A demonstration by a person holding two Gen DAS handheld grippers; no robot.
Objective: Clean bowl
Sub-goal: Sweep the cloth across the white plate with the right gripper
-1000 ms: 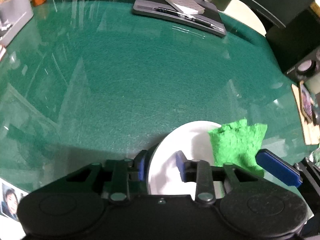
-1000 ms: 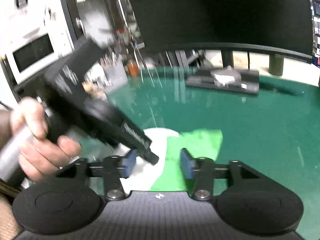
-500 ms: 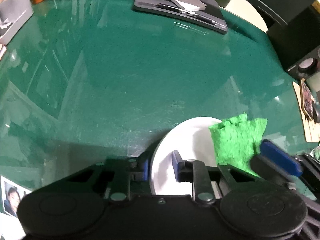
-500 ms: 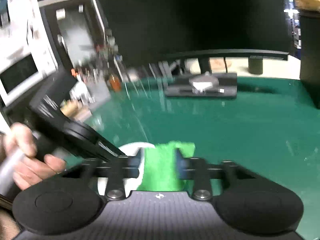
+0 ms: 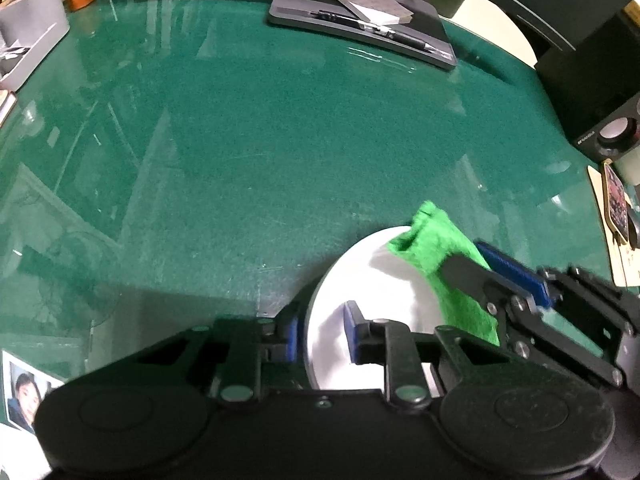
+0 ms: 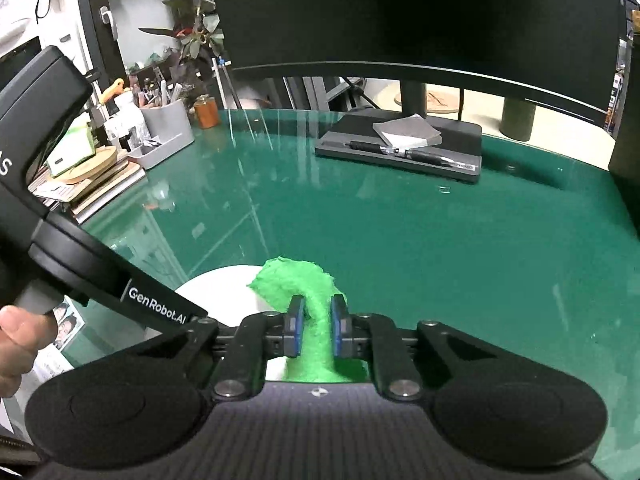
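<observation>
A dark green, glass-topped bench [image 5: 248, 152] fills the room's foreground, with one wide curved monitor [image 6: 400, 12] standing at its far edge. On the monitor's flat base [image 6: 460, 148] lie one grey notepad [image 6: 408, 132] and one black pen [image 6: 400, 153]; off to the left sit one grey organiser tray [image 6: 168, 136] and one amber jar [image 6: 206, 112]. There is one white bowl [image 5: 372, 276], at the near edge of the bench, and one bright green cloth [image 6: 296, 284] draped over its right rim. Two claws are at work. The left claw [image 5: 320, 338] straddles the bowl's near rim, one blue pad outside the wall and one inside, closed on it. The right claw [image 6: 314, 326] has its two blue pads pinched together on the green cloth, bunching it into a ridge above the bowl. One bare hand [image 6: 20, 344] shows at the left, gripping the left claw's handle.
</observation>
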